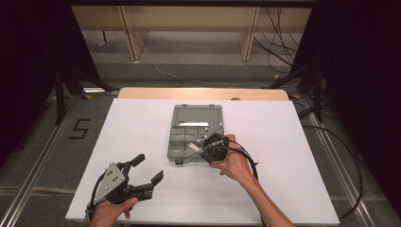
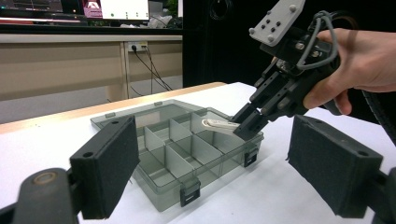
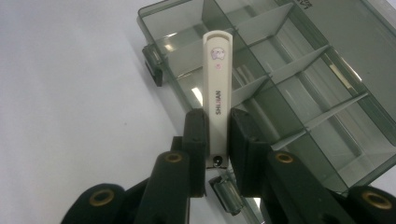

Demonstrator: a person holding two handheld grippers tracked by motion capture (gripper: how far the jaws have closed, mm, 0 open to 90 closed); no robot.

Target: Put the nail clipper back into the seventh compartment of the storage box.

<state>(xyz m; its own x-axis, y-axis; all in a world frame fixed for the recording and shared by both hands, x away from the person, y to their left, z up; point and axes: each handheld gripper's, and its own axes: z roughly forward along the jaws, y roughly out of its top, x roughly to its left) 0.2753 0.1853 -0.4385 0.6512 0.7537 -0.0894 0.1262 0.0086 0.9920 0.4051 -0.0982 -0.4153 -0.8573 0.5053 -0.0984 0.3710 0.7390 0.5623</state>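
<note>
Right gripper [image 3: 217, 140] clamped on white clip [image 3: 217, 84], held over open organizer box [image 1: 196, 116], prob. to drop it in a compartment; left gripper [image 1: 147, 169] apart, idle nearby.

White table [image 1: 142, 132] — compartment box [image 1: 185, 142]

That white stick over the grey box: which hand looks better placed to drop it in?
Right. Its hand-held gripper already clamps the white stick above the compartment box; the left hand-held gripper sits open, away from it.
</note>
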